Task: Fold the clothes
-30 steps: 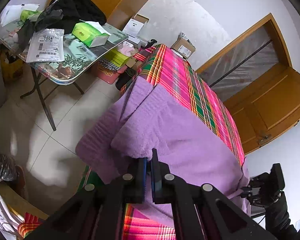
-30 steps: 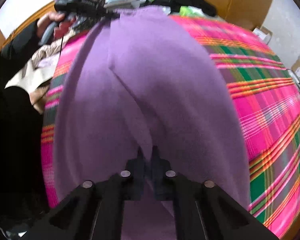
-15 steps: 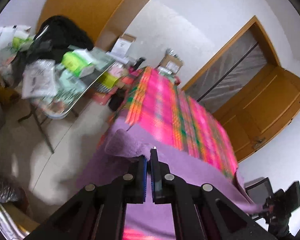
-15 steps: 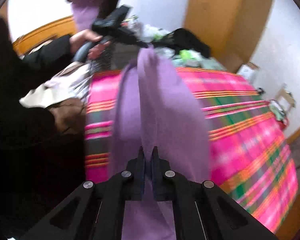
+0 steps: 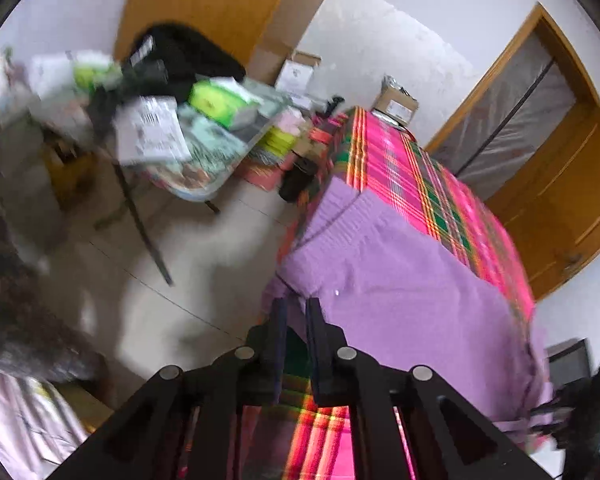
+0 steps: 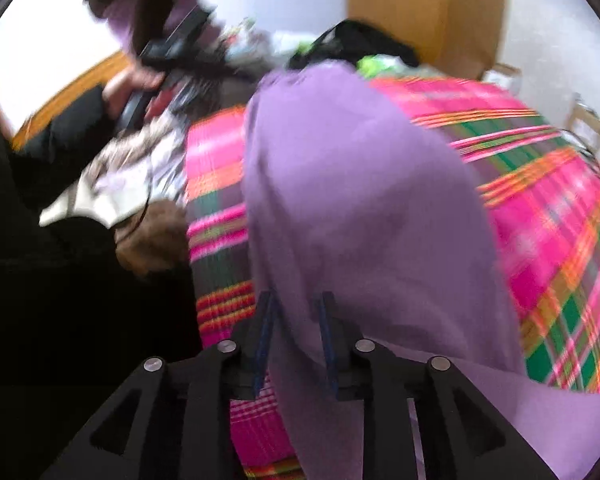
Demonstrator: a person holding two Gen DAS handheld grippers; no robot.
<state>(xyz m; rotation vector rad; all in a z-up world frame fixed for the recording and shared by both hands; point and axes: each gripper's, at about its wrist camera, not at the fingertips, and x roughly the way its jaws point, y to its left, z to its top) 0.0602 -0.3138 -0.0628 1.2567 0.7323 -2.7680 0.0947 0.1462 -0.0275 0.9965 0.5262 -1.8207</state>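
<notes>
Left wrist view: my left gripper (image 5: 296, 308), jaws just parted, pinches nothing; the purple garment (image 5: 400, 280) lies folded at the near corner of the plaid table (image 5: 384, 152). Right wrist view: my right gripper (image 6: 294, 304) has just opened, cloth loose between its fingers.

both fingers (image 5: 315, 344) parted, purple garment (image 5: 400, 292) released

I find no legible text in either view. The white printed packet (image 5: 150, 130) on the cluttered side table (image 5: 204, 188) and the label on the cardboard box (image 5: 396, 106) carry markings, but blur defeats my reading.
</notes>
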